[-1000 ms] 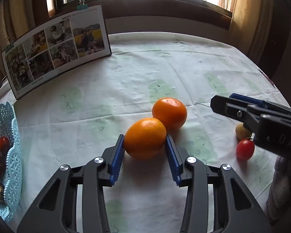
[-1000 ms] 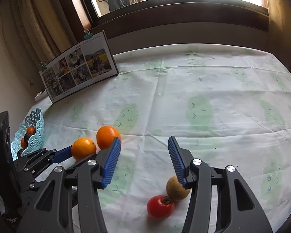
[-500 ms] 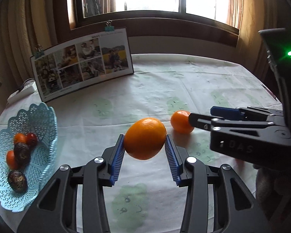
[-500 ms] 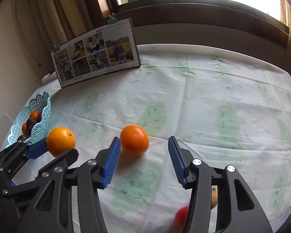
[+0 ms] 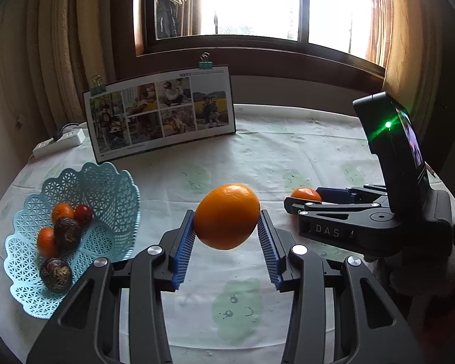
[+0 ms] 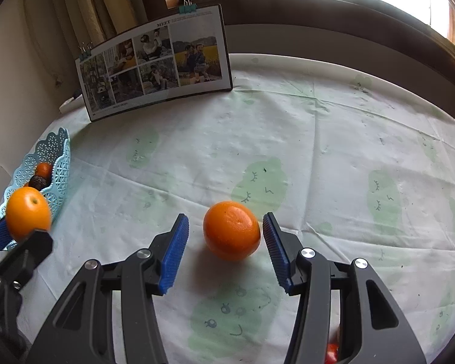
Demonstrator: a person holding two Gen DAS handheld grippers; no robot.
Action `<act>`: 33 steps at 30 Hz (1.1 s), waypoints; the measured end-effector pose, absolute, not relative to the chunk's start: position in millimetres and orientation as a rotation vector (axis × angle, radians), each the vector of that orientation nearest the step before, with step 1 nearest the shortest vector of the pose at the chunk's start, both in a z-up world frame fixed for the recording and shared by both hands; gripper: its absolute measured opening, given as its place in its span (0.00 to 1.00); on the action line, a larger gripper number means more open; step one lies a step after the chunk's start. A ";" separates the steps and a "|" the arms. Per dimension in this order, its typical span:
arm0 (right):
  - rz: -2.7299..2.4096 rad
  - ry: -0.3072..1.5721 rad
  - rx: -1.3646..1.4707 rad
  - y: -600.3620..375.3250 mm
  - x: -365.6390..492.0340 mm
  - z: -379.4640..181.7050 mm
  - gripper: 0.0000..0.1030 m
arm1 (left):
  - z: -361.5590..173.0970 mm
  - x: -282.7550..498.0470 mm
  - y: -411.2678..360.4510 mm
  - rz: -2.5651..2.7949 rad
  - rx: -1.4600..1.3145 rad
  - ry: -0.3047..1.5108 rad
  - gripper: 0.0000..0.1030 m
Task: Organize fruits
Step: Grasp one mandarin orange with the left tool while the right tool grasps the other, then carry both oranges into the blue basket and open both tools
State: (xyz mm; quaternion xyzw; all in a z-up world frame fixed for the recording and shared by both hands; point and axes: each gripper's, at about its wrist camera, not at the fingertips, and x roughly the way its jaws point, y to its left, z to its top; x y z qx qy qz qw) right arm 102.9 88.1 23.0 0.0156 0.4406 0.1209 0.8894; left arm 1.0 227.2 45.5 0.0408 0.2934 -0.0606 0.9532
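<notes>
Two round dimpled oranges (image 5: 226, 216) (image 6: 231, 230), possibly mandarins

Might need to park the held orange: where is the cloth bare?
Bare: tablecloth between photo board and loose orange, and the whole window side. Crowded: blue basket, and the near edge where the right tongs straddle that orange.

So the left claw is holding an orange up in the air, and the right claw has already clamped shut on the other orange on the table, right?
Not quite. The left gripper does hold an orange in the air, but the right gripper is open. The right wrist view shows its blue pads either side of the other orange, which sits on the tablecloth, with a clear gap on the left.
</notes>
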 end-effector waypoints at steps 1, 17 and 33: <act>0.247 0.916 0.029 89.0 103.5 22.0 0.48 | 46.2 0.7 230.6 -0.116 0.076 0.594 0.42; 0.225 0.857 0.004 98.9 88.6 36.0 0.38 | 51.7 -1.6 307.5 0.072 -0.030 0.568 0.42; 0.393 0.779 0.020 163.1 69.5 69.2 0.38 | 56.1 -17.4 363.3 0.205 -0.094 0.524 0.80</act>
